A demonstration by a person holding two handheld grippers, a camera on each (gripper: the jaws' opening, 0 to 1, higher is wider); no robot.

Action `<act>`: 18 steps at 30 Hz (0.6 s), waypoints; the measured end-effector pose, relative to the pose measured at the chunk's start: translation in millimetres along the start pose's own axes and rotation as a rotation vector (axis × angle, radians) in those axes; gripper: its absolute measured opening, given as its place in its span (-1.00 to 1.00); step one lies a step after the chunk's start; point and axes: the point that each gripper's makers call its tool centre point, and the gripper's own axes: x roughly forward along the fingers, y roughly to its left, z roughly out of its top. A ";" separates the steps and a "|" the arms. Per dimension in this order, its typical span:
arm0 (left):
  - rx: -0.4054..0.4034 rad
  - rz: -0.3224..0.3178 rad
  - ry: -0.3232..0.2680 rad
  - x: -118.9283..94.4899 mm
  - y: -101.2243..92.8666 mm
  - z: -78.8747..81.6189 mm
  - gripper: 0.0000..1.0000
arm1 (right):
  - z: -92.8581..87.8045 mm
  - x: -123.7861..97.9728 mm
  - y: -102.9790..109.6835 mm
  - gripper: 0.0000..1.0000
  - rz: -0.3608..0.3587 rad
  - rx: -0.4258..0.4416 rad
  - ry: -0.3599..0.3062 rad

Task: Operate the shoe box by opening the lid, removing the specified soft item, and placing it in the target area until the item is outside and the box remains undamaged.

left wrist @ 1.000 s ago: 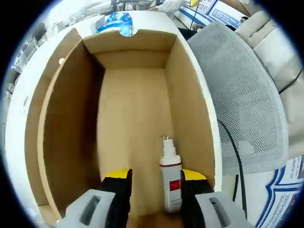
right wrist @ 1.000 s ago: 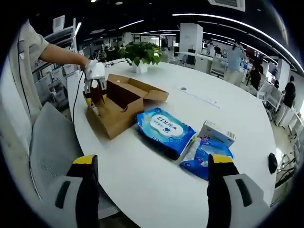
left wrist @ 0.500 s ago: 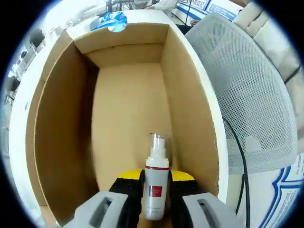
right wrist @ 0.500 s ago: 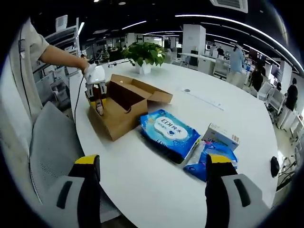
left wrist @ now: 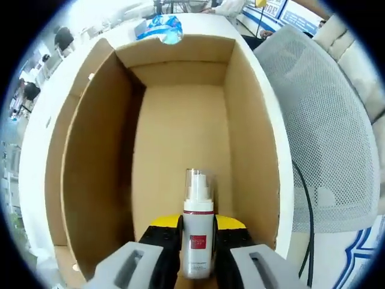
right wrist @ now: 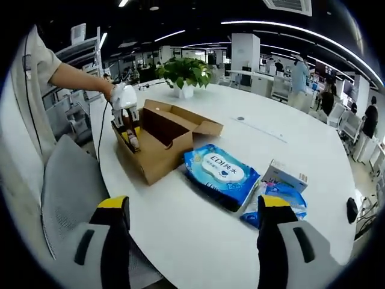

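Office, round white table (right wrist: 198, 217) | shoe box (left wrist: 174, 138) open | left gripper (left wrist: 198, 241) clenched on spray bottle (left wrist: 198, 241) above box floor; rigid, probably light, slick; grip mid-body | right gripper (right wrist: 187, 232) released, idle

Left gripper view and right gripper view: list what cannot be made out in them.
- Left gripper view: the white pump bottle with a red label has its base hidden between the jaws of the left gripper; its label print is too small to read.
- Left gripper view: the blue packet beyond the open brown cardboard box is partly hidden by the box's far wall.
- Right gripper view: the small white carton has lettering too small to read.
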 end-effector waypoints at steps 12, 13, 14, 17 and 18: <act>-0.084 0.104 -0.129 -25.5 7.4 34.2 -0.63 | 4.2 15.8 5.6 0.25 -0.029 0.050 0.007; -0.099 0.119 -0.149 -28.9 9.0 39.4 -0.63 | 5.3 18.9 8.3 0.21 -0.026 0.054 0.007; -0.109 0.131 -0.172 -32.4 10.1 44.7 -0.63 | 6.8 21.9 11.8 0.17 -0.022 0.052 0.007; -0.145 0.150 -0.221 -40.2 11.2 56.2 -0.63 | 13.6 30.5 23.7 0.05 -0.002 0.047 -0.003; -0.155 0.156 -0.232 -42.2 11.1 59.1 -0.63 | 16.2 33.3 27.0 0.07 0.006 0.058 -0.011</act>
